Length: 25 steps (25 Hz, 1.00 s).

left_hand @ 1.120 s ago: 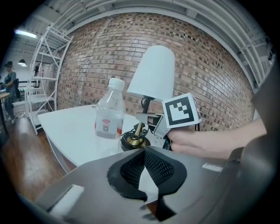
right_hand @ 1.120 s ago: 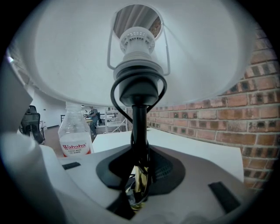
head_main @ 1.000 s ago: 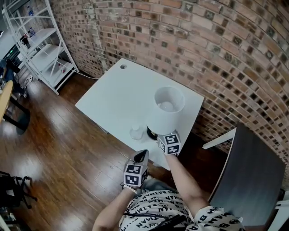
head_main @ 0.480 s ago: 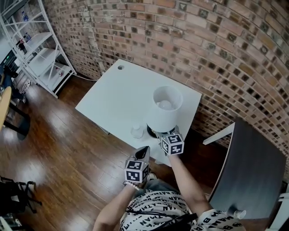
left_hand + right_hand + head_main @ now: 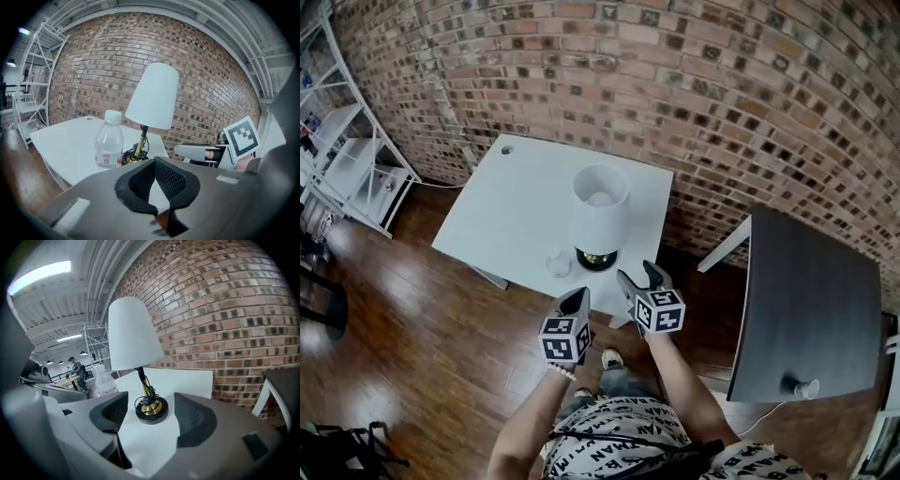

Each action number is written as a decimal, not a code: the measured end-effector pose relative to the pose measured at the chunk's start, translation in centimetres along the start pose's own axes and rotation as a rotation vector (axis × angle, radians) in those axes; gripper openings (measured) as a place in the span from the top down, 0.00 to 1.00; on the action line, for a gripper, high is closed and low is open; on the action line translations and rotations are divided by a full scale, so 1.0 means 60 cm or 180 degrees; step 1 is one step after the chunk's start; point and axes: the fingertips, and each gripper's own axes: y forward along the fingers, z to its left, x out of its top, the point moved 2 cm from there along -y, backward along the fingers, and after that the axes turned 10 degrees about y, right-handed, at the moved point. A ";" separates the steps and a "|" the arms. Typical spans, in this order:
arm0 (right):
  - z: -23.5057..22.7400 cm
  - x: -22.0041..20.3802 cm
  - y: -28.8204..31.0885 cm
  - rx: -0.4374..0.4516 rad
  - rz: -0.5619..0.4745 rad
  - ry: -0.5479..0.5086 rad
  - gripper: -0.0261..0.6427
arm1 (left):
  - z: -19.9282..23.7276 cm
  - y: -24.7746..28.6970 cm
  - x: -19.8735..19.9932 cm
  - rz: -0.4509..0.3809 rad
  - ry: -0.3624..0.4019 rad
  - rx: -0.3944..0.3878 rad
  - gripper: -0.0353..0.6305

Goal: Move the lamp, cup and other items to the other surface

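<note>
**Head view.** The lamp stood upright on the white tabletop, near the edge closest to the person. A clear bottle stood just beside the lamp base, on its left. Both grippers hung off the tabletop edge, above the wood floor. The left gripper had its jaws together in a single point and carried nothing. The right gripper had its jaws apart, with nothing between them, and it was clear of the lamp. A dark tabletop stood well apart on the right. A small pale object rested near its front edge, but what it was could not be made out. A brick wall ran behind both tabletops.

**Left gripper view.** The pads met at the tips and no item was clamped. Beyond them stood the bottle and the lamp, both on the white tabletop.

**Right gripper view.** The jaws had just been opening and stood wide apart. The pads pressed on nothing. The lamp appeared framed between the jaws but beyond their tips, and its base was not touched. The bottle stood to its left.
</note>
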 end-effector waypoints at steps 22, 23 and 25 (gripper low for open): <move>-0.007 -0.128 -0.294 -0.0757 -0.0141 0.0489 0.49 | -0.162 -0.083 -0.071 0.0088 0.0295 -0.0786 0.94; -0.005 -0.130 -0.304 -0.0783 -0.0161 0.0501 0.49 | -0.170 -0.088 -0.073 0.0090 0.0313 -0.0832 0.94; -0.009 -0.133 -0.327 -0.0843 -0.0221 0.0526 0.49 | -0.189 -0.097 -0.077 0.0100 0.0349 -0.0925 0.94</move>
